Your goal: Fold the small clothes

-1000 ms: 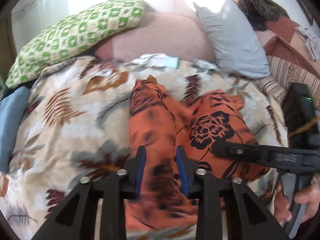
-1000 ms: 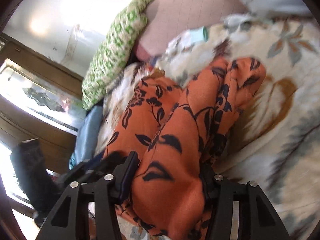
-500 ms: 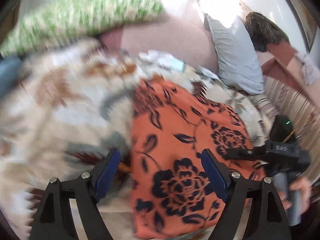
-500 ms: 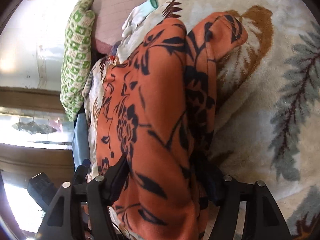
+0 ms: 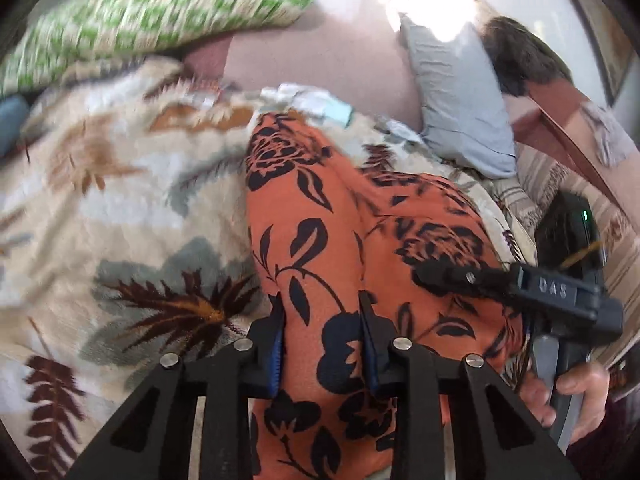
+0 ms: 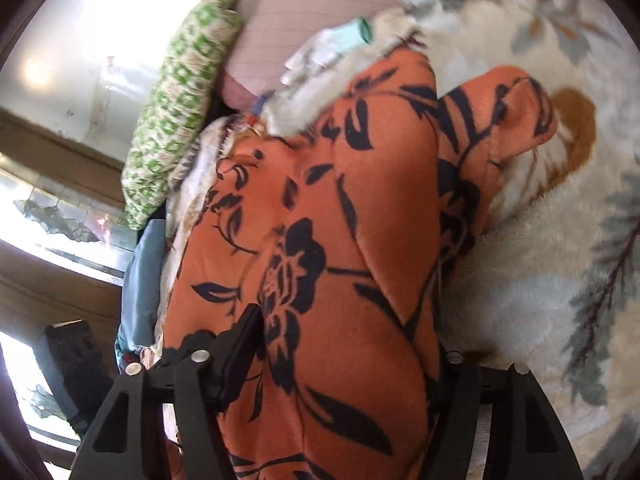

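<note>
An orange garment with black flower print lies bunched on the leaf-patterned blanket. My left gripper is shut on the near edge of the orange garment, with cloth between its blue pads. My right gripper shows from the side at the garment's right edge. In the right wrist view the orange garment fills the space between the fingers of my right gripper; its right finger is hidden behind cloth.
A green patterned pillow and a grey pillow lie at the head of the bed. A pale garment with a teal cuff lies beyond the orange one. A blue cloth lies at the bed's left edge.
My left gripper was open wide half a second ago and has shut on the garment's near edge. The right gripper kept its hold and swung; the garment looks more bunched.
</note>
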Available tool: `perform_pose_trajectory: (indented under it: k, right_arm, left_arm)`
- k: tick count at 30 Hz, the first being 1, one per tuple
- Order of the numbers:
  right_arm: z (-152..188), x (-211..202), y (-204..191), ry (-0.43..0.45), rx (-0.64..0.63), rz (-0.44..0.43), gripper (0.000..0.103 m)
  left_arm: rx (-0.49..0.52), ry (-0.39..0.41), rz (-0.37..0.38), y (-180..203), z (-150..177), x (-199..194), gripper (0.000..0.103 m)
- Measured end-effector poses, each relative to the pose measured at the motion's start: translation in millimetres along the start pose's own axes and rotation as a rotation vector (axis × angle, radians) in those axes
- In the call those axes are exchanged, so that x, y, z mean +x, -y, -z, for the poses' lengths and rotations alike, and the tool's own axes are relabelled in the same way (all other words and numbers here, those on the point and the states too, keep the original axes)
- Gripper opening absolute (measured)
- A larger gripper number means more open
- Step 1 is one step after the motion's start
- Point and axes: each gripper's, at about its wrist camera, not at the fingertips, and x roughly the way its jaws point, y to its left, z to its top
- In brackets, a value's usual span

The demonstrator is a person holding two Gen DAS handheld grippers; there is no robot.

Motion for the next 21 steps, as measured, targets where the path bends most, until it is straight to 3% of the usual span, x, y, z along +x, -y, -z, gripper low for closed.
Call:
perform_pose_trajectory:
  k: [3, 5, 7, 9, 10, 11, 14, 16, 19, 21]
  right_arm:
    - [3, -12, -27, 0.054, -0.102, -0.054, 0.064]
    - [8, -13, -46, 0.066, -0.168, -0.087, 0.064]
    - [13, -4, -55, 0.053, -0.195, -0.075, 0.063]
    - [14, 14, -46, -0.011, -0.143, -0.045, 0.063]
    - [13, 24, -37, -0.051, -0.103, -0.012, 0.063]
    - [12, 31, -24, -0.087, -0.048, 0.023, 0.065]
    - [1, 27, -5, -0.146, 0.099, -0.052, 0.067]
    - [-11, 7, -5, -0.083, 0.091, -0.035, 0.067]
    - [-31, -37, -5, 0.086, 0.08, 0.003, 0.067]
    - [-41, -60, -12, 0.209, 0.04, 0.0, 0.068]
  left_arm:
    - [0.055, 0.069, -0.067, 0, 7, -27, 0.032]
    - [0.04, 0.092, -0.095, -6, 10, -32, 0.032]
    - [0.006, 0.031, -0.151, -20, 15, -24, 0.033]
    - [-0.034, -0.068, -0.172, -34, 24, -7, 0.039]
    - [-0.056, -0.098, -0.174, -41, 28, -2, 0.049]
    - [-0.076, -0.101, -0.161, -45, 28, -3, 0.051]
    - [-0.084, -0.062, -0.143, -47, 17, -22, 0.051]
    - [-0.069, 0.042, -0.175, -48, 7, -42, 0.053]
    - [-0.05, 0.175, -0.215, -45, -11, -59, 0.061]
    - [-0.057, 0.217, -0.228, -43, -23, -51, 0.063]
